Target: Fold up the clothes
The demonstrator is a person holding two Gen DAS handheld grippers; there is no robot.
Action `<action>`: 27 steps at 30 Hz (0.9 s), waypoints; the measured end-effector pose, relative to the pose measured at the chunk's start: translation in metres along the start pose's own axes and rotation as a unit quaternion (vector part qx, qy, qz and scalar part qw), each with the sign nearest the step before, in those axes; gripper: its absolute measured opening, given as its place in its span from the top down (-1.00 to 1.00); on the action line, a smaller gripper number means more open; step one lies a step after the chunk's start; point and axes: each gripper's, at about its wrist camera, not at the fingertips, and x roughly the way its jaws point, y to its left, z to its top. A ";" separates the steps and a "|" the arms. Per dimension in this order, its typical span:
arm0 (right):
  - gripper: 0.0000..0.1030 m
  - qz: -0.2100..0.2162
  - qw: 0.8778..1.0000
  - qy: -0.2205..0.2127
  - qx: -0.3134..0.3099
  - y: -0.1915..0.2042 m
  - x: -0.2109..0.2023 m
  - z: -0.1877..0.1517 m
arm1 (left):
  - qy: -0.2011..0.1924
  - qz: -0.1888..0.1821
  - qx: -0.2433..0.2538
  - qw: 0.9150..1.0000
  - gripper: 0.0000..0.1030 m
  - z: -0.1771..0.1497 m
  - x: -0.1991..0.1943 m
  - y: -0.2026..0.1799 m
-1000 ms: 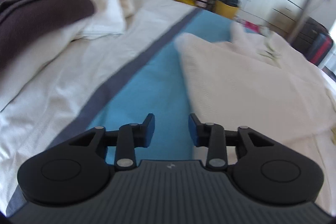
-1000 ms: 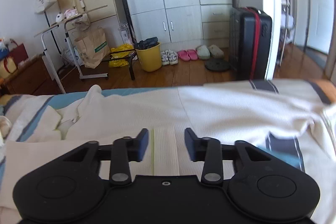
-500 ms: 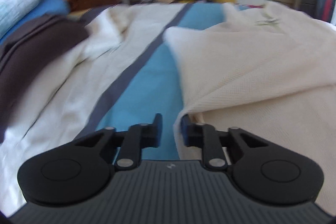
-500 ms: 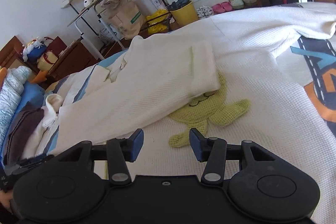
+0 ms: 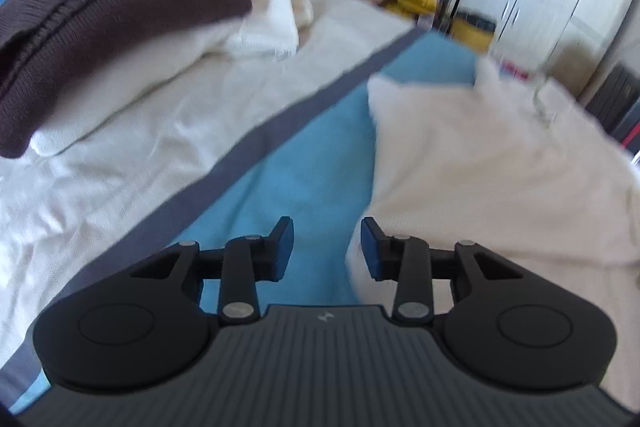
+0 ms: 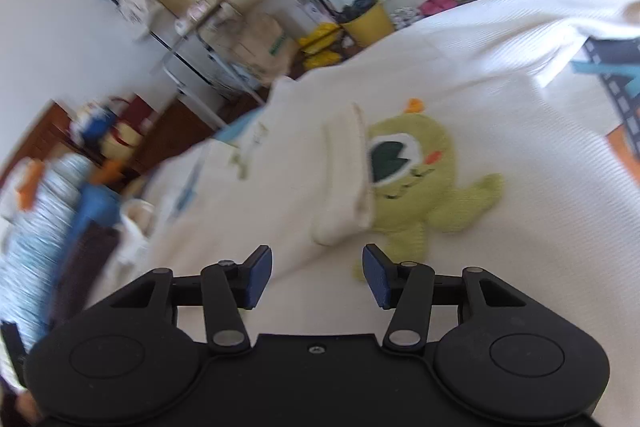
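Both tongs empty, sleeve fold laid on cream sweater.

Left tongs (image 5: 326, 247) opening over blue bed sheet (image 5: 304, 187), having just let go the sweater edge (image 5: 460, 167) pinched half a second back. Right tongs (image 6: 317, 277) spreading, nothing between; sleeve (image 6: 344, 179) now lies partly across the green monster patch (image 6: 420, 179). Next fold pending.

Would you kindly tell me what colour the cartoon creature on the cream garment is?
Green creature, with an orange tuft and cheek spot; the right wrist view shows it best.
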 end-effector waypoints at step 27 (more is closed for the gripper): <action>0.74 -0.030 0.976 -0.097 -0.192 0.040 0.035 0.034 | -0.046 -0.076 -0.008 0.996 0.90 0.091 0.154 -0.026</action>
